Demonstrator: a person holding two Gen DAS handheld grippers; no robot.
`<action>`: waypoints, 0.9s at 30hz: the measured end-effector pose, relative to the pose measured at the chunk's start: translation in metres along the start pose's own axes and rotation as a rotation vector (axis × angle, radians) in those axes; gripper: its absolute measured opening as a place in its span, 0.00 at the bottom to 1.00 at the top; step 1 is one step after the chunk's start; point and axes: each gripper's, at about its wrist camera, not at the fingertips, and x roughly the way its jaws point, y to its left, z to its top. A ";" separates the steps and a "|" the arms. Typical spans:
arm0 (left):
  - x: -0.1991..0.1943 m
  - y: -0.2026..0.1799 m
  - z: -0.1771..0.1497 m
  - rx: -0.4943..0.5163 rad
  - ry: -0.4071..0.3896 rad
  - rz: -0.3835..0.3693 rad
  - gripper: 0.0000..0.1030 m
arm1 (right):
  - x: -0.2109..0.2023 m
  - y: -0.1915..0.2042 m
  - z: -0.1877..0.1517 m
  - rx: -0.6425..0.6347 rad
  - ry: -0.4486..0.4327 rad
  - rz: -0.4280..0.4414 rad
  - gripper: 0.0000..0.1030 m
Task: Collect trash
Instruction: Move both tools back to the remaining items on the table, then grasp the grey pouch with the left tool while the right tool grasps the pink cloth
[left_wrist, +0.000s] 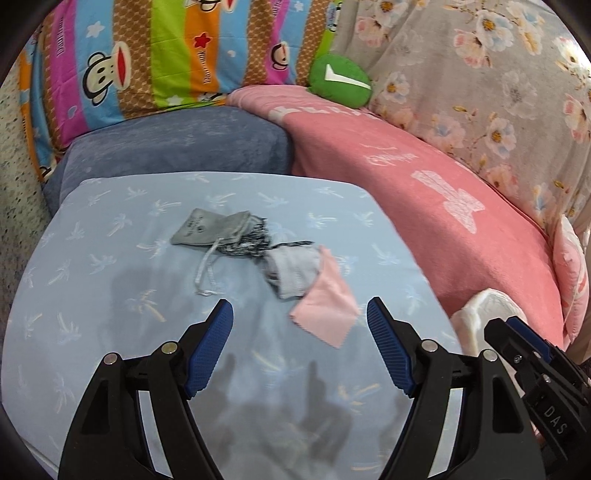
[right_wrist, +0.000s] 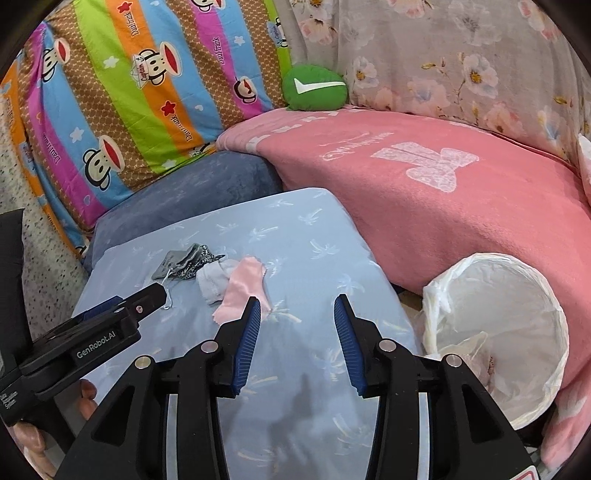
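Observation:
A small heap of litter lies on the light blue pillow (left_wrist: 110, 295): a grey drawstring pouch (left_wrist: 207, 230), a black-and-white cord (left_wrist: 255, 242), a pale grey cloth (left_wrist: 295, 271) and a pink cloth (left_wrist: 327, 314). My left gripper (left_wrist: 300, 306) hovers open just short of the pink cloth, with nothing between its fingers. In the right wrist view the pouch (right_wrist: 173, 264), grey cloth (right_wrist: 214, 282) and pink cloth (right_wrist: 242, 288) lie ahead and to the left of my right gripper (right_wrist: 297, 301). It is open and empty, and its left fingertip overlaps the pink cloth's edge. The left gripper (right_wrist: 157, 293) reaches in from the left.
A bin lined with a white bag (right_wrist: 554, 314) stands to the right of the pillow, against the pink blanket (right_wrist: 443, 221). Behind are a dark blue cushion (right_wrist: 192, 192), a striped monkey-print pillow (right_wrist: 129, 92), a green plush (right_wrist: 314, 88) and a floral cover (right_wrist: 461, 55). A hand (right_wrist: 33, 439) shows at lower left.

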 end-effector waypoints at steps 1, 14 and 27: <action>0.003 0.007 0.001 -0.007 0.003 0.010 0.71 | 0.006 0.005 0.001 -0.003 0.009 0.008 0.40; 0.044 0.061 0.025 -0.042 0.025 0.082 0.77 | 0.084 0.044 0.008 -0.040 0.097 0.031 0.40; 0.108 0.071 0.050 -0.037 0.062 0.089 0.76 | 0.151 0.052 0.011 -0.036 0.165 0.032 0.40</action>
